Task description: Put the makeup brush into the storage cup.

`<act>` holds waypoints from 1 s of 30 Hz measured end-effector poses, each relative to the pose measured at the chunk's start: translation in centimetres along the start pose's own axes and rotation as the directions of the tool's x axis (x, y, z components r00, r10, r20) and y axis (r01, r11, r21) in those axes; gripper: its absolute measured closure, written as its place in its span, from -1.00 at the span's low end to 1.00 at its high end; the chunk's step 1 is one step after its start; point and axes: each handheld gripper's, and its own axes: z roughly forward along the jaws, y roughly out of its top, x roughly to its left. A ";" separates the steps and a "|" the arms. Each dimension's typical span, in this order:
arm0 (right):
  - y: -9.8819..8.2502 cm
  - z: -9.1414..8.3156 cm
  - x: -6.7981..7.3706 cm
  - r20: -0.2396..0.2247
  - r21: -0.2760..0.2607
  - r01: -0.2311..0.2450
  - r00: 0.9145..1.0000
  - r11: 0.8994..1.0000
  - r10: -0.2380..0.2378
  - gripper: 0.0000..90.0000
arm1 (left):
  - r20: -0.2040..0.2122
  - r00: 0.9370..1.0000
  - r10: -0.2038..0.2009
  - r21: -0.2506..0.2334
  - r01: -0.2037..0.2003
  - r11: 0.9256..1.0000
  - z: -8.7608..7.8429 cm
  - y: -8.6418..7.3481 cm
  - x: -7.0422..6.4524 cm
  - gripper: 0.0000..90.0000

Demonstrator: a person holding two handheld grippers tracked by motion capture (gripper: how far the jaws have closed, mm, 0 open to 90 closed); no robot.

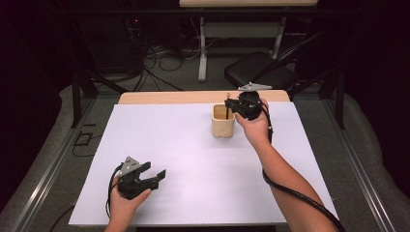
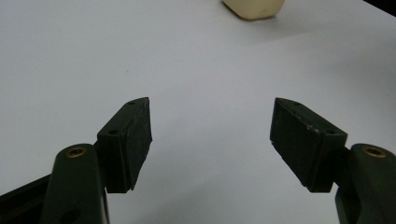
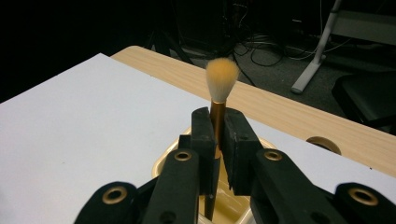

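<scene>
A cream cup [image 1: 223, 121] stands on the white sheet [image 1: 183, 159] toward the back, its base also seen as the cup [image 2: 254, 8] at the top of the left gripper view. My right gripper [image 1: 230, 107] hovers over its rim, shut on a makeup brush [image 3: 218, 100] with a copper ferrule and pale orange bristles pointing up; the brush's dark handle [image 1: 227, 107] reaches down into the cup [image 3: 233, 205]. My left gripper [image 1: 155, 175] rests near the front left of the sheet, open, with nothing between its pads [image 2: 135, 135].
The wooden tabletop [image 1: 164, 97] shows beyond the sheet's far edge, with a round hole [image 3: 323, 144] near its right side. A black chair [image 1: 258, 72], a white table leg and cables stand on the floor behind.
</scene>
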 end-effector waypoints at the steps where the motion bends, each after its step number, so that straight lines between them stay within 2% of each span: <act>1: 0.0 0.0 0.0 -0.001 0.004 -0.002 1.000 1.000 0.002 0.86 | 0.001 1.000 0.000 -0.001 0.000 1.000 0.0 0.0 0.0 -0.34; 30: -1.1 0.7 -0.1 0.003 0.027 0.005 1.000 1.000 -0.005 0.86 | 0.001 1.000 0.004 0.000 -0.004 1.000 0.1 0.0 0.0 -0.34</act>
